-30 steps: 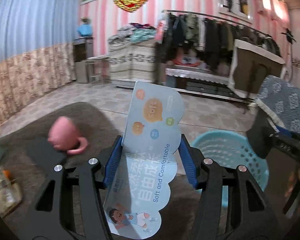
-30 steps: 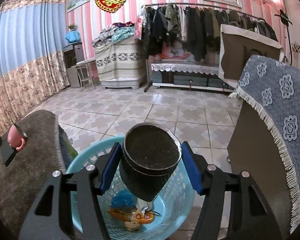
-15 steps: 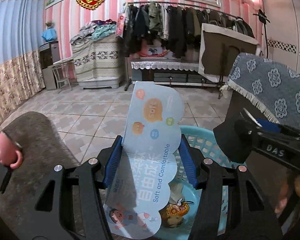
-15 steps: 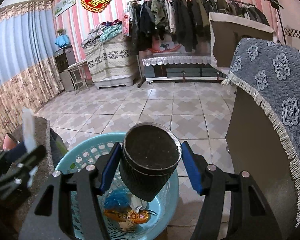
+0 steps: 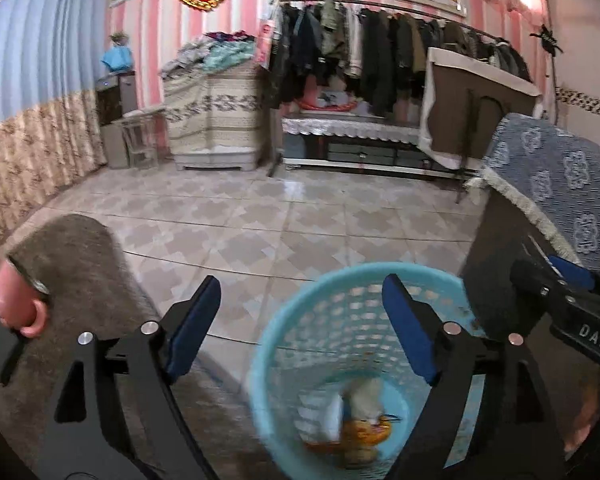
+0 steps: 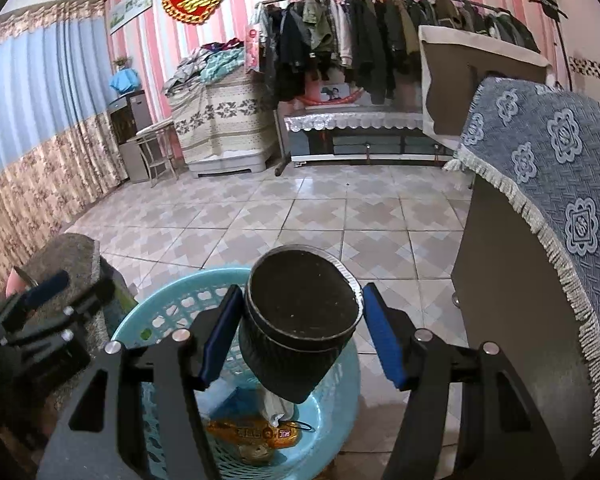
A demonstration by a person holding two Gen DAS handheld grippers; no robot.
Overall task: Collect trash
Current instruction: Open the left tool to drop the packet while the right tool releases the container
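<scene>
left gripper (image 5: 300,328): jaws opening, empty, over the basket (image 5: 284,328)
right gripper (image 6: 296,328): clenched on a black cup (image 6: 300,320)
risk: cup may strike the rim and miss; it sits off-centre

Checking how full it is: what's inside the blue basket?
Inside the blue basket lie an orange-gold wrapper, crumpled whitish paper and something blue. The black cup in the right claw covers part of the inside.

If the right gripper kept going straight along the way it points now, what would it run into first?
Probably the blue basket: the right gripper, shut on a black paper cup, points down over its opening, so the cup would likely meet the trash inside first. Depth is hard to judge.
</scene>
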